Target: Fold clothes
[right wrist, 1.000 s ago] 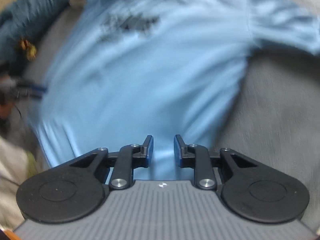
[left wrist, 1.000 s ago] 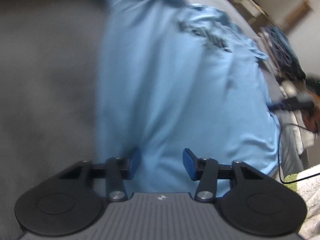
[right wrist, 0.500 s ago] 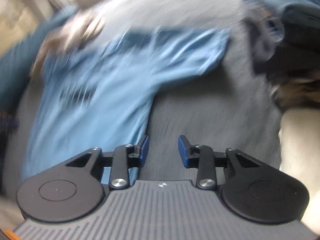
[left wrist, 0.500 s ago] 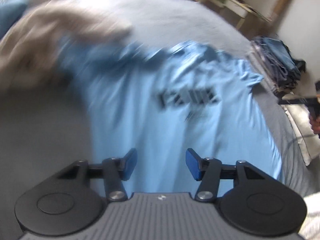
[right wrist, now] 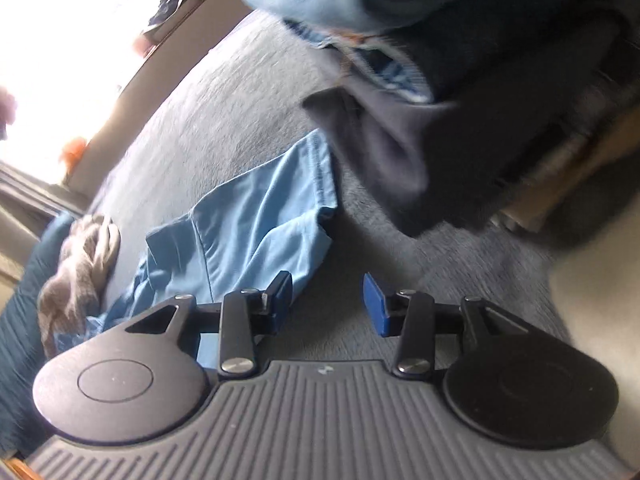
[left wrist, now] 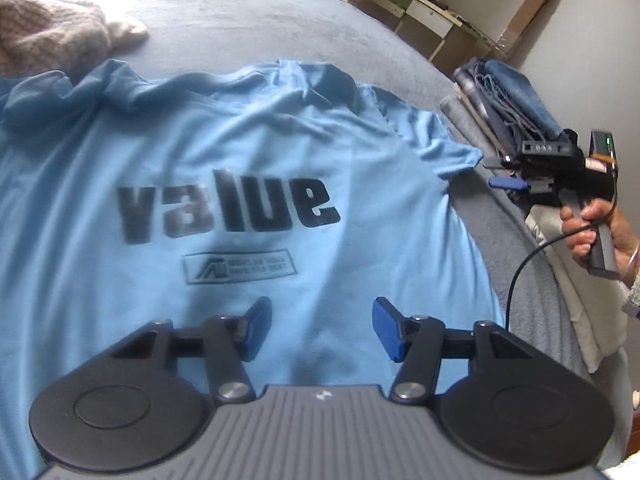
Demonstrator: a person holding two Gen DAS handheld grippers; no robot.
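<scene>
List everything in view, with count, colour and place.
T-shirt: one, light blue, dark "value" print, spread flat on the bed.
Knit garment: one, beige, beyond the shirt's left shoulder.
Bed cover: one, grey, under everything.
Folded clothes pile: one stack, denim blue and dark, at the bed's right edge.
Desk: one, pale, by the far wall.
Left gripper: black, blue pads, open above the shirt's hem.
Right gripper: black, blue pads, jaws opening, nothing between them.

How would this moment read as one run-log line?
light blue cotton T-shirt: flat on grey bed cover | left gripper: open, empty | right gripper: opening, empty
</scene>
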